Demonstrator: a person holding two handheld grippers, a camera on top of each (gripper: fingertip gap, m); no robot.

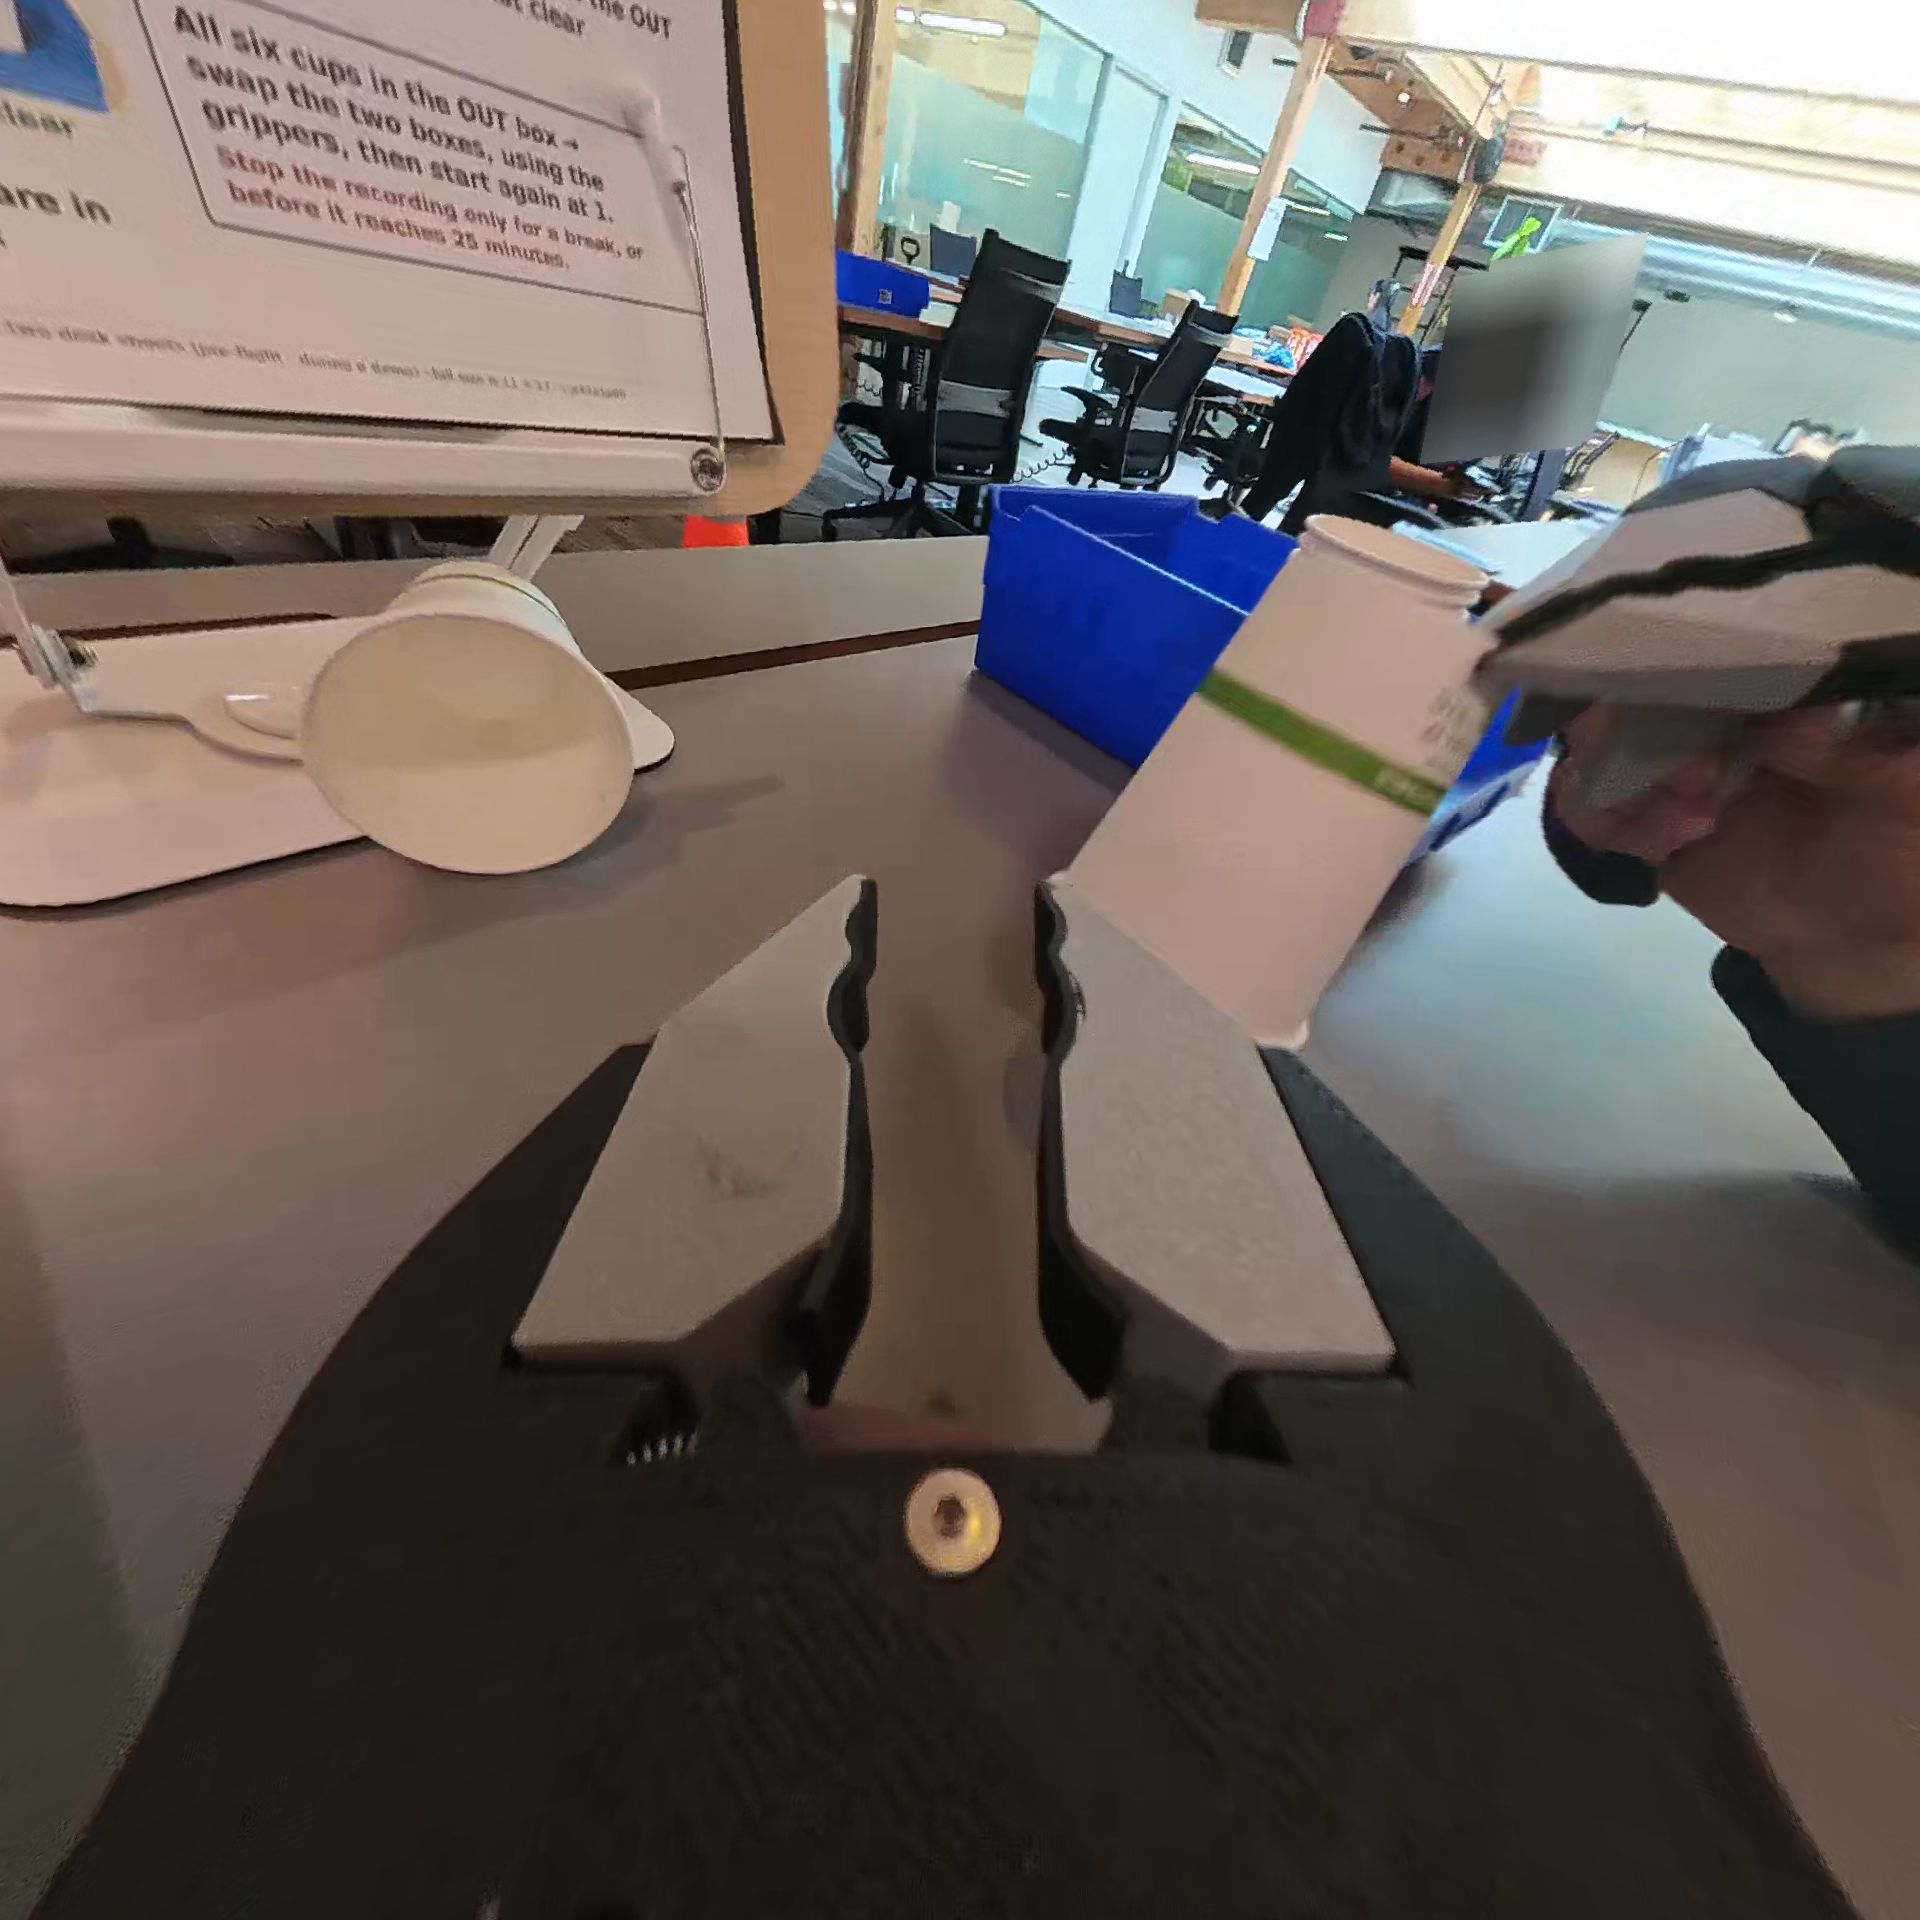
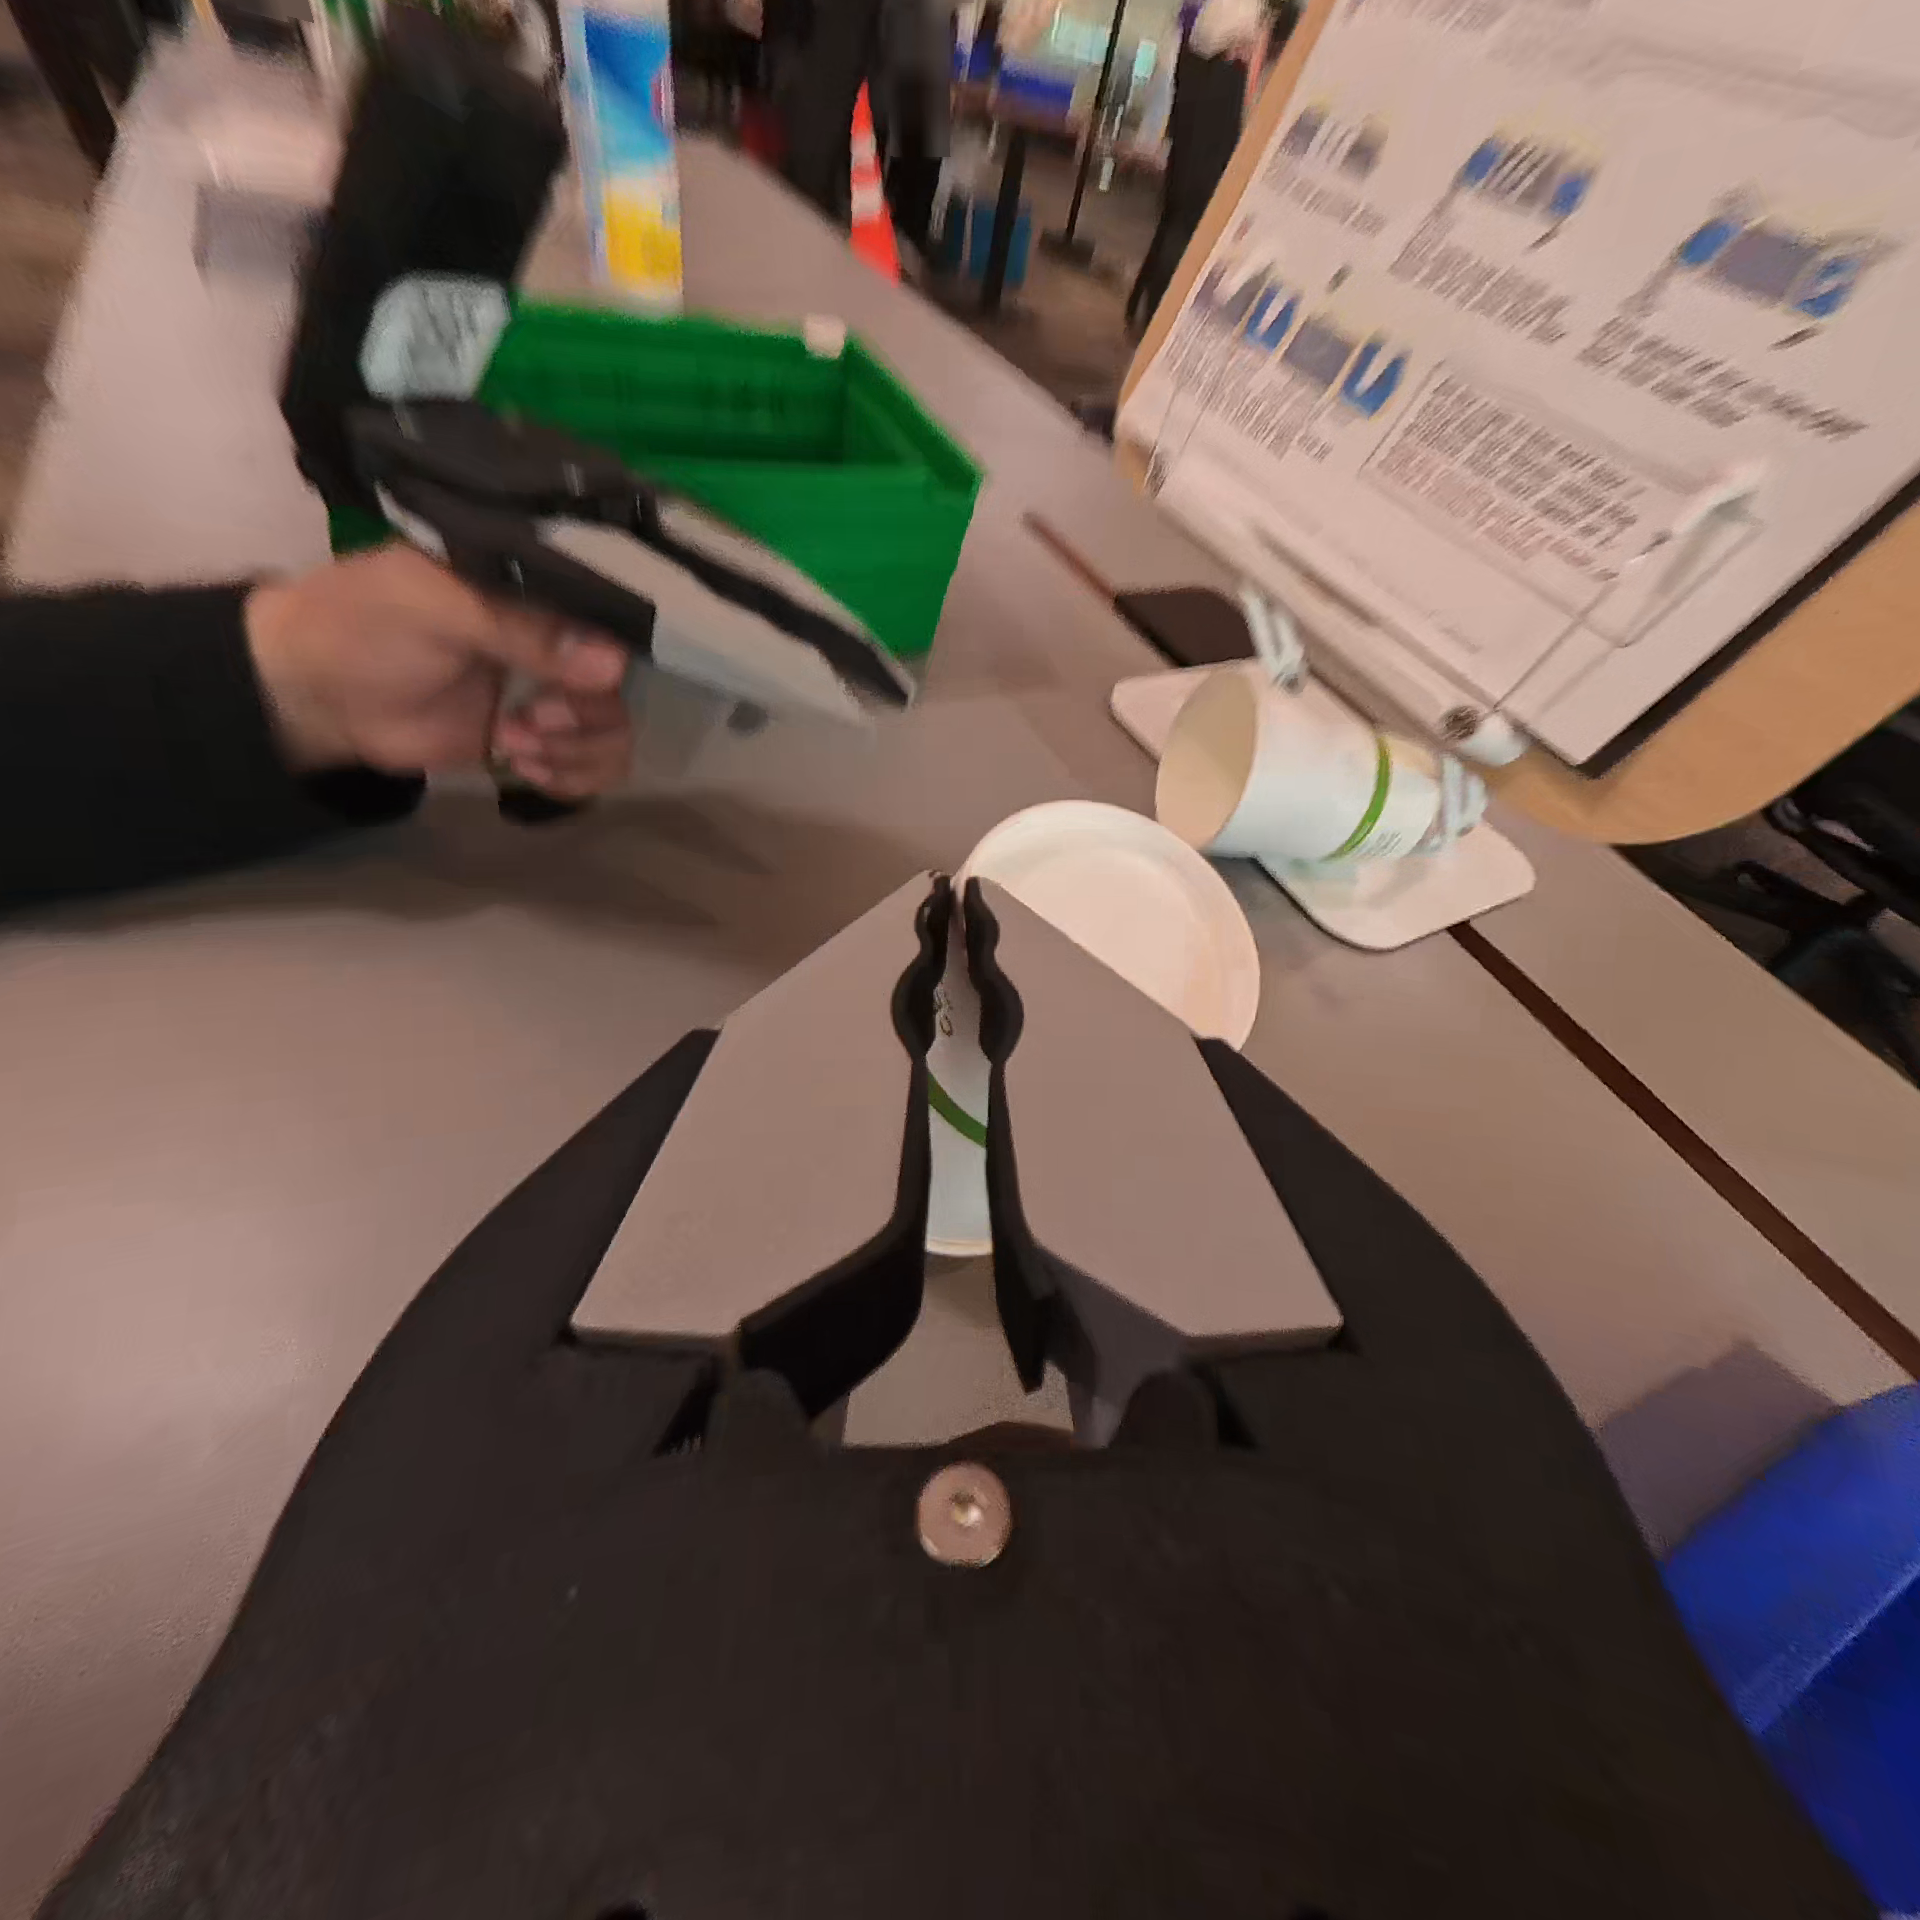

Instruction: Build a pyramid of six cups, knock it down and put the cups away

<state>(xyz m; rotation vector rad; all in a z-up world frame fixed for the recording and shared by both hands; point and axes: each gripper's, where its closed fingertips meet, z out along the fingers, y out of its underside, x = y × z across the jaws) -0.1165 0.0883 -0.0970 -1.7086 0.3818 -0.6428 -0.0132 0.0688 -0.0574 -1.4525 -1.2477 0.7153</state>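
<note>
My right gripper (image 2: 956, 896) is shut on a white paper cup with a green stripe (image 2: 956, 1143), its pads pinching the cup's thin wall. The cup's open mouth (image 2: 1122, 914) shows just beyond the fingertips. In the left wrist view the same cup (image 1: 1278, 769) hangs tilted above the table, with the right gripper (image 1: 1488, 649) against its side. My left gripper (image 1: 956, 909) is open and empty, low over the table just left of that cup. It also shows in the right wrist view (image 2: 888, 681). A second cup (image 1: 468, 727) (image 2: 1299, 774) lies on its side on the sign stand's white base.
A blue bin (image 1: 1112, 634) stands behind the held cup and shows at the lower right (image 2: 1808, 1579). A green bin (image 2: 748, 457) stands at the far left. An instruction board on a stand (image 1: 395, 208) (image 2: 1558, 364) rises at the table's back. The table (image 1: 790, 810) is grey. Spacing between my two grippers at the tips: around 12 cm.
</note>
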